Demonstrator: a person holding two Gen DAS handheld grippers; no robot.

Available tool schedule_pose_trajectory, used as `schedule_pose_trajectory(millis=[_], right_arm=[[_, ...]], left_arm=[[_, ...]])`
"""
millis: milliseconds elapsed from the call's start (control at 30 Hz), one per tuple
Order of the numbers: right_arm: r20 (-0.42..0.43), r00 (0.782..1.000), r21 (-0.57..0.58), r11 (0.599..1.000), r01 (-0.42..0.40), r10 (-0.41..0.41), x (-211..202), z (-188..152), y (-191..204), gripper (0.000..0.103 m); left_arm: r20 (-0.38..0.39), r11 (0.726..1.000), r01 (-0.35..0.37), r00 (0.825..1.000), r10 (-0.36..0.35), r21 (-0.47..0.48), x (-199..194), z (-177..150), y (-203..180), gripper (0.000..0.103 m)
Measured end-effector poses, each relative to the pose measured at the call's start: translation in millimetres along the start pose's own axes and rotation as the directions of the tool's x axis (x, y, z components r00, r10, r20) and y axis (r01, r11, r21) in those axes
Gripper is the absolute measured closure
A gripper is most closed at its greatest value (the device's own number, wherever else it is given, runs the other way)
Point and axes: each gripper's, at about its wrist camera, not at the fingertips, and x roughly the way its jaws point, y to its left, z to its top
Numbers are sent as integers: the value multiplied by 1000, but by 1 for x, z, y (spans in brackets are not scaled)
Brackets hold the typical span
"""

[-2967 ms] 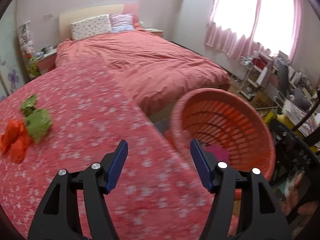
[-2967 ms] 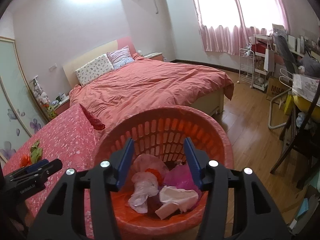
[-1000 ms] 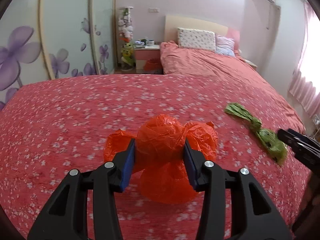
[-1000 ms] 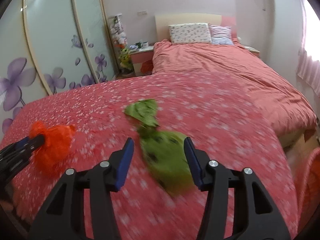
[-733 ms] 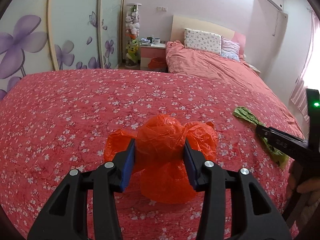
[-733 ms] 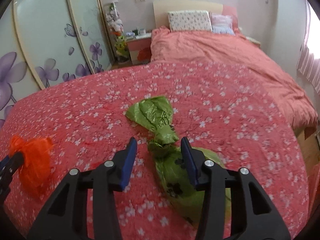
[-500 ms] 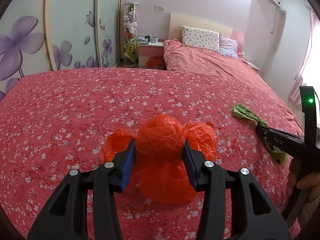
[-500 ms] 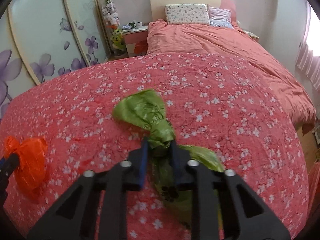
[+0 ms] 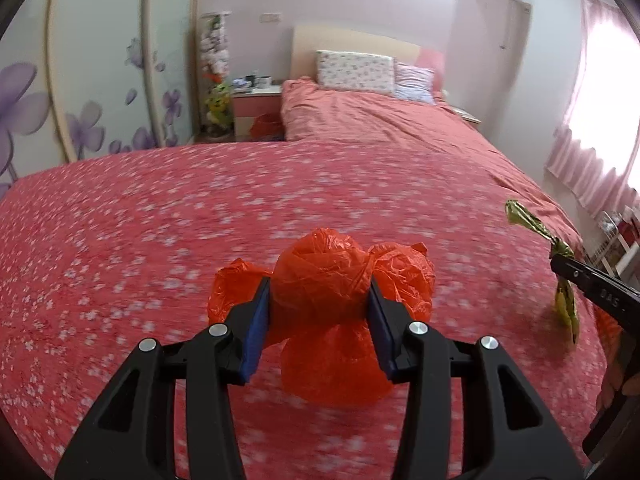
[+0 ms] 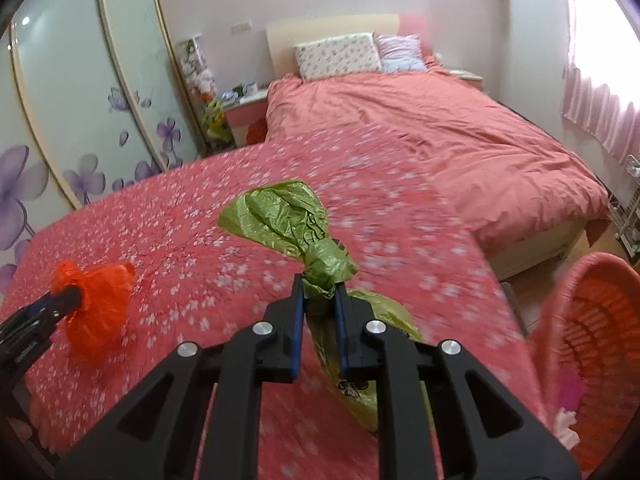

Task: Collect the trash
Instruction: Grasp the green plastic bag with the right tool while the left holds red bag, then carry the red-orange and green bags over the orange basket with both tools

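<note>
both bags [image 9: 320, 280] lifted; bedspread [image 9: 160, 220] blurred

i see a flowered red bedspread [image 9: 160, 216], beyond it a pink bed [image 10: 440, 128] with two pillows [image 10: 338, 55], a nightstand [image 9: 256, 98].

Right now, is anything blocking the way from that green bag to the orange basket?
Nothing visible does. The green bag is pinched at its knot in the right claw, and only flowered bedspread lies between it and the orange basket off the bed's right edge, whose mouth shows trash already inside.
</note>
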Motion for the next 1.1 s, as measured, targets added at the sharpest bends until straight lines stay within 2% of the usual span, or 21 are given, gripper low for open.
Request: schedule_pose_trajectory(millis=[167,433,800,1100], right_arm=[[53,998,-1,1000,28,-28,-42,-14,-25,88],[130,989,80,995,55,-65,-103,-36,-69,88],[179,973,181,977,110,-143,-151,-62,-123,88],[189,959,263,952,159,-213,-174,-79,-169,88]], left_arm=[[13,997,47,999,-48,54,-14,0,-38,57],[23,982,131,991,-135,134,-35,-3,-96,57],[11,945,238,969,-247,225,-56,-17,-170,57],[-15,912,305,950,-313,276,-56,-28,-216,57]])
